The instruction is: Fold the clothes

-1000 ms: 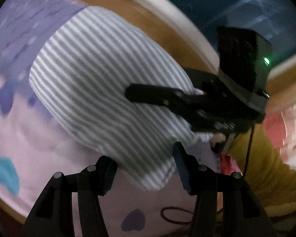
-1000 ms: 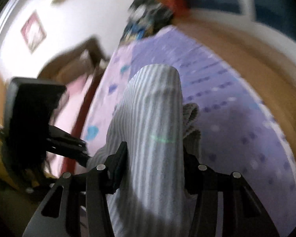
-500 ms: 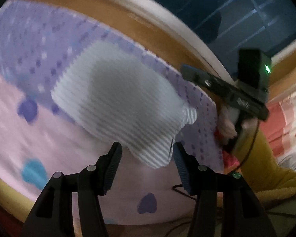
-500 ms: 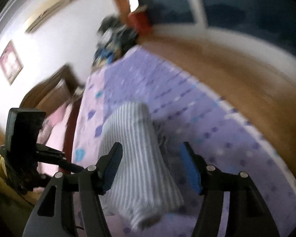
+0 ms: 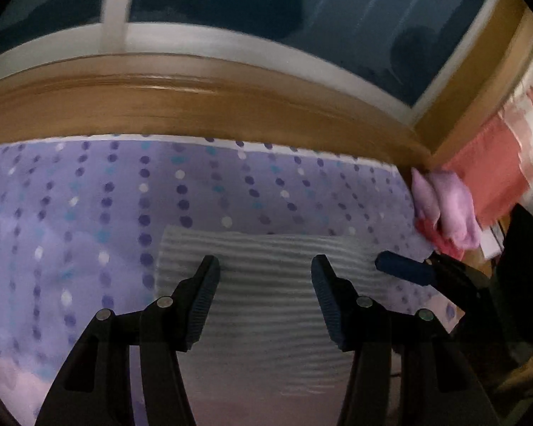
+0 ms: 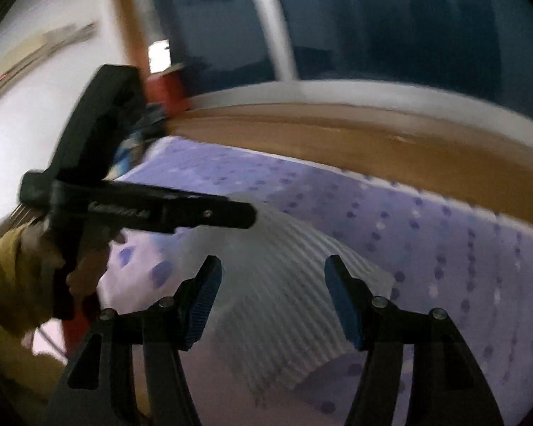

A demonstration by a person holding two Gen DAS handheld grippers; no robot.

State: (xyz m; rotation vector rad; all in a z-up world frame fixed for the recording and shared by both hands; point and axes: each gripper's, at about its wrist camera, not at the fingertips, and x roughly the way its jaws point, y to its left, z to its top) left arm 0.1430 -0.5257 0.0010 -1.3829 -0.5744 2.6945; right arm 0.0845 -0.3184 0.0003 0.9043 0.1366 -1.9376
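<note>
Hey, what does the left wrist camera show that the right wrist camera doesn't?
Only the left wrist view shows a pink bundle at the bed's far corner, with a coral-red cloth hanging behind it. Only the right wrist view shows a white wall, a red object near the window, and a mustard sleeve. Both show the folded striped garment lying flat on the dotted purple sheet, the wooden ledge, the dark window, and each gripper open above the garment, gripping nothing.
</note>
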